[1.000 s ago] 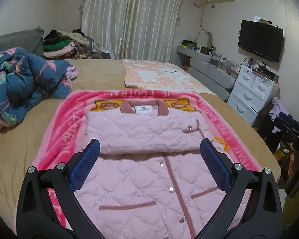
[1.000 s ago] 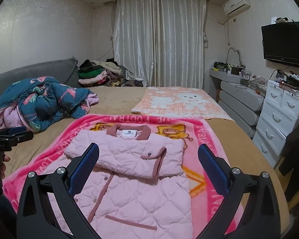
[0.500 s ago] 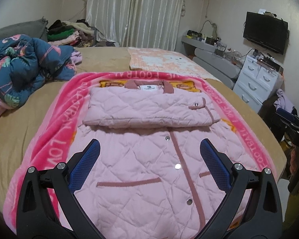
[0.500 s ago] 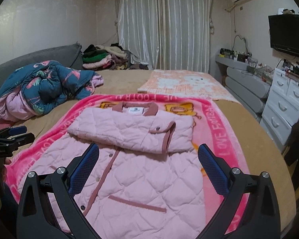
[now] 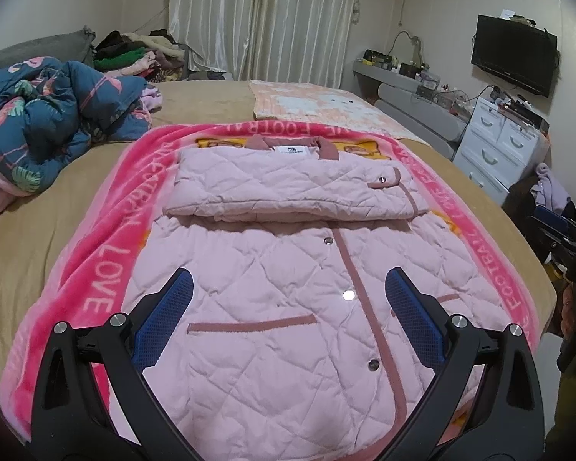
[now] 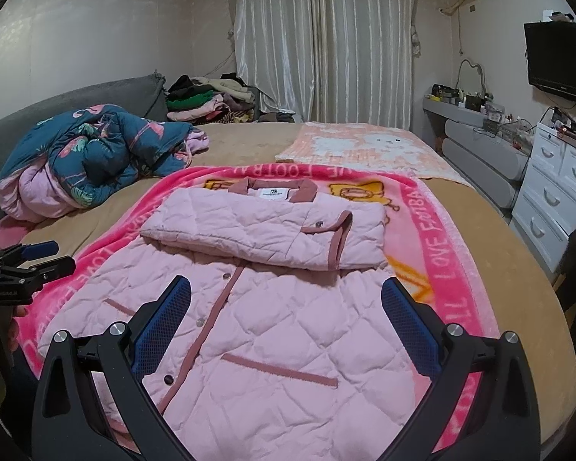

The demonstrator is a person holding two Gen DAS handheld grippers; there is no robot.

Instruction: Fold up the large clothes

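Note:
A pink quilted jacket lies front-up on a bright pink blanket on the bed, also seen in the right wrist view. Its sleeves are folded across the chest in a flat band below the collar. My left gripper is open and empty, above the jacket's lower front. My right gripper is open and empty, above the jacket's lower right part. Each gripper shows at the edge of the other's view: the right gripper, the left gripper.
A crumpled blue flamingo quilt lies at the bed's left. A peach blanket lies beyond the pink one. Piled clothes sit near the curtain. White drawers and a wall TV stand on the right.
Both grippers have pulled back toward the jacket's hem and tilted down, so more of the lower jacket shows. The jacket has not moved. Both stay open.

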